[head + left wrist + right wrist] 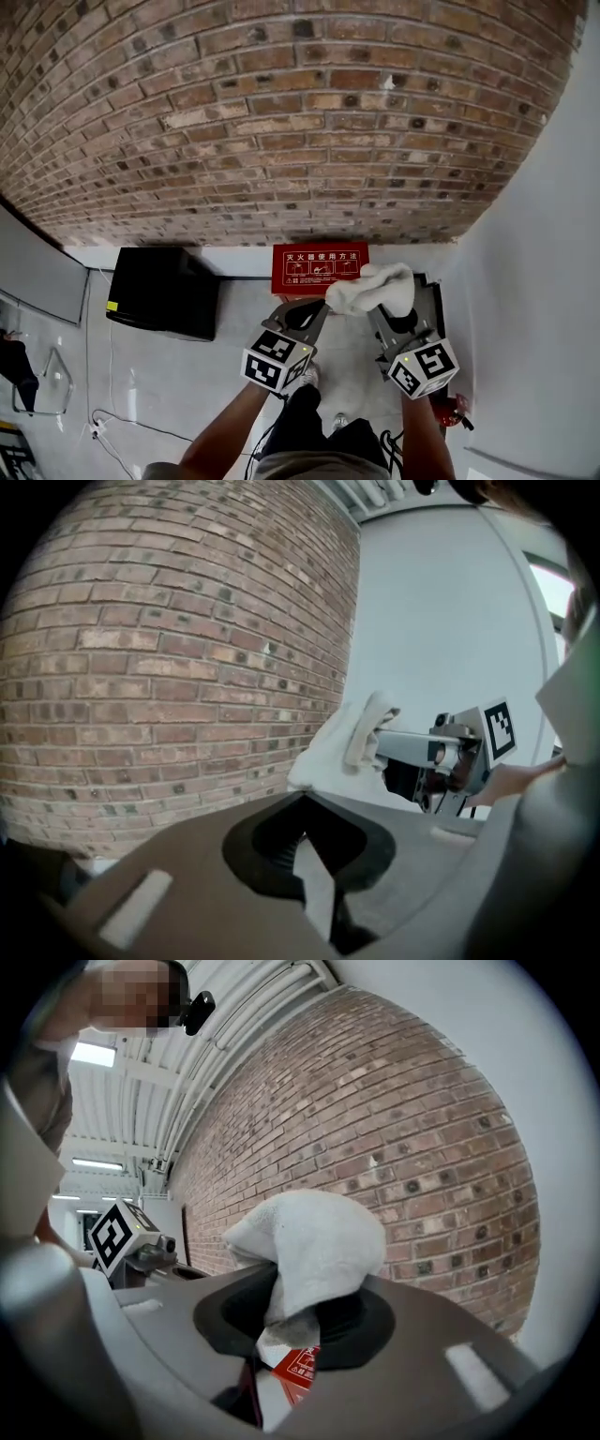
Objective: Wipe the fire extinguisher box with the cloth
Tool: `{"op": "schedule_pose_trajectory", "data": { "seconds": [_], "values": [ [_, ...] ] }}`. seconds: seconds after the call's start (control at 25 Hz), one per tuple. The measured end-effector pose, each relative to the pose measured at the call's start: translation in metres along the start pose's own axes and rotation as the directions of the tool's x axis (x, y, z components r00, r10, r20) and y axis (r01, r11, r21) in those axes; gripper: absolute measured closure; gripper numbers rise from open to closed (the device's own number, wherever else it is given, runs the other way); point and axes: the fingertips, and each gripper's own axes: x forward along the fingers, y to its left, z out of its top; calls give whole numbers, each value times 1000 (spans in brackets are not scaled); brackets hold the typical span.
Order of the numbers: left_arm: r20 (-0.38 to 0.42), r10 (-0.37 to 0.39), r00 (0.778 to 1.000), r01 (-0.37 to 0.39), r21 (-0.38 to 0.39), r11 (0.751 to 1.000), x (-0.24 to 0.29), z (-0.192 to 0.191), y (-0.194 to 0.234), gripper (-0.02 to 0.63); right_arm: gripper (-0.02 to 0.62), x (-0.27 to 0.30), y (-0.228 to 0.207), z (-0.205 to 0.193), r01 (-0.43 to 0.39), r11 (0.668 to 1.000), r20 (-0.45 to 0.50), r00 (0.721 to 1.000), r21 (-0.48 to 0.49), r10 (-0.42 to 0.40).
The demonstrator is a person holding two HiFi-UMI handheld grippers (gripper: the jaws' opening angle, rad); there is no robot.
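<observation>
right gripper (377, 311) jaws clamped on cloth (373, 287), left gripper (322, 307) jaws closed beside it, cloth overlapping fire extinguisher box (307, 269), black cabinet (164, 291) left

Wears dark trousers (305, 417) and pale shoes (309, 375) at 6 o'clock of the head view, with a grey-brown top (319, 466) at the very bottom edge. Carries a left gripper (322, 306) and a right gripper (380, 315), both matte grey with broad, wedge-shaped jaws. Bears a white left cube (277, 359) at 7 o'clock and a white right cube (424, 367) at 5 o'clock, each printed with black square markers and dotted with a small greenish light near one edge. Has, in the left gripper view, a dark oval recess (281, 841) ringed in black and a pale rectangular inset (136, 908) at 8 o'clock. Shows a silver metal bar (412, 747) beside the right cube.
</observation>
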Motion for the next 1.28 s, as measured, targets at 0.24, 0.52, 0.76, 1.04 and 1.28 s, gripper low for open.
{"op": "schedule_pose_trajectory", "data": {
  "seconds": [0.24, 0.52, 0.76, 1.04, 1.28],
  "values": [
    [45, -7, 999, 6, 5, 1000, -23, 44, 26, 606, 466, 35, 15, 43, 8, 998, 5, 1000, -60, -8],
    [64, -9, 998, 7, 37, 999, -37, 63, 44, 606, 466, 49, 24, 59, 25, 996, 8, 1000, -84, -25],
    [70, -5, 998, 3, 21, 1000, -40, 66, 53, 606, 468, 55, 28, 63, 28, 995, 10, 1000, -97, -27],
    [77, -8, 997, 5, 29, 1000, -42, 69, 51, 606, 467, 55, 30, 66, 38, 995, 23, 999, -94, -36],
    [76, -8, 997, 7, 22, 1000, -46, 65, 48, 606, 468, 51, 34, 66, 43, 994, 23, 999, -99, -41]
  ]
}}
